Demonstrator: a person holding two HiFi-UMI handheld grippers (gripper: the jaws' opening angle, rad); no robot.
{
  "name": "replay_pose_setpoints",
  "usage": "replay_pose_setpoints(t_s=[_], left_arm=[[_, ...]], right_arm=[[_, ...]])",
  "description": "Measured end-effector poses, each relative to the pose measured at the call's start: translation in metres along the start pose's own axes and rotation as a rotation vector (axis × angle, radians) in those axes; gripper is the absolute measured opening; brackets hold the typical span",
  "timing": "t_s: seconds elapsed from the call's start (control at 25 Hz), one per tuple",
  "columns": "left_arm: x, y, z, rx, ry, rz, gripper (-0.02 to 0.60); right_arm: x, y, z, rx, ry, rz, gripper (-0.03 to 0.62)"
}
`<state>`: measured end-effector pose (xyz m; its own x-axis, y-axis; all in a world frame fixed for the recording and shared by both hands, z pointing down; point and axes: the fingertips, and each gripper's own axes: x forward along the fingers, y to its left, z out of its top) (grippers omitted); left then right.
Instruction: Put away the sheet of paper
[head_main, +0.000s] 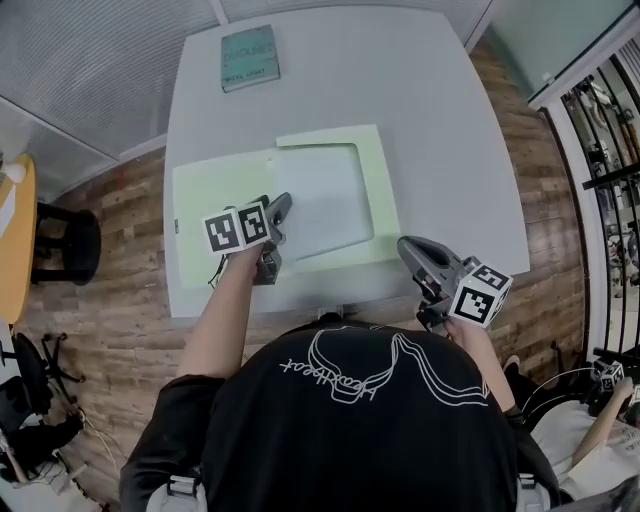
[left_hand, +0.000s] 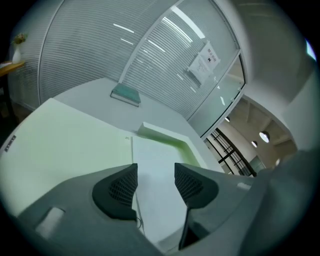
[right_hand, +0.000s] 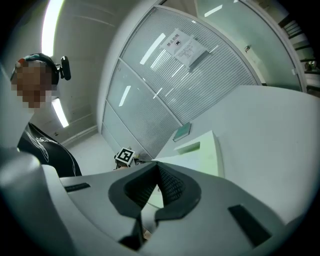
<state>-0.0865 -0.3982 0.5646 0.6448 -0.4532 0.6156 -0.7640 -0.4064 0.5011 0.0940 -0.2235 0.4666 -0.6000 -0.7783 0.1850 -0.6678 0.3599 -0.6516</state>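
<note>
The white sheet of paper (head_main: 322, 198) lies flat on the right half of an open light green folder (head_main: 212, 185) on the grey table (head_main: 440, 140). A raised green border frames the sheet's far and right sides. My left gripper (head_main: 281, 208) hovers at the sheet's near left edge. In the left gripper view the left gripper (left_hand: 156, 175) stands open, the sheet (left_hand: 160, 152) showing below the gap and the pads clear of it. My right gripper (head_main: 415, 250) is at the table's near right edge, away from the folder. In its own view the right gripper (right_hand: 156, 172) is shut on nothing.
A teal book (head_main: 249, 57) lies at the table's far left corner, also seen as the book (left_hand: 125, 94) in the left gripper view. Glass walls with blinds stand behind the table. A black stool (head_main: 65, 240) stands on the wood floor at the left.
</note>
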Motion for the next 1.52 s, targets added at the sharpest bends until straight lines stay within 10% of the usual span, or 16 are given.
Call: replay_pose_setpoints(t_s=[0.4,0.64,1.52], left_arm=[[-0.129,-0.158,-0.026,0.255,-0.175,-0.347,0.205],[-0.184,-0.239,-0.059,0.418,-0.225,-0.518,0.049],[-0.262,-0.305,-0.114,0.575,-0.340,-0.490,0.012]], right_arm=[[-0.037,0.076,0.012,-0.154,-0.013,0.140,0.008],[-0.054,0.109,0.011,-0.244,-0.015,0.210,0.008],[-0.121,0.189,-0.015,-0.412,-0.078,0.271,0.008]])
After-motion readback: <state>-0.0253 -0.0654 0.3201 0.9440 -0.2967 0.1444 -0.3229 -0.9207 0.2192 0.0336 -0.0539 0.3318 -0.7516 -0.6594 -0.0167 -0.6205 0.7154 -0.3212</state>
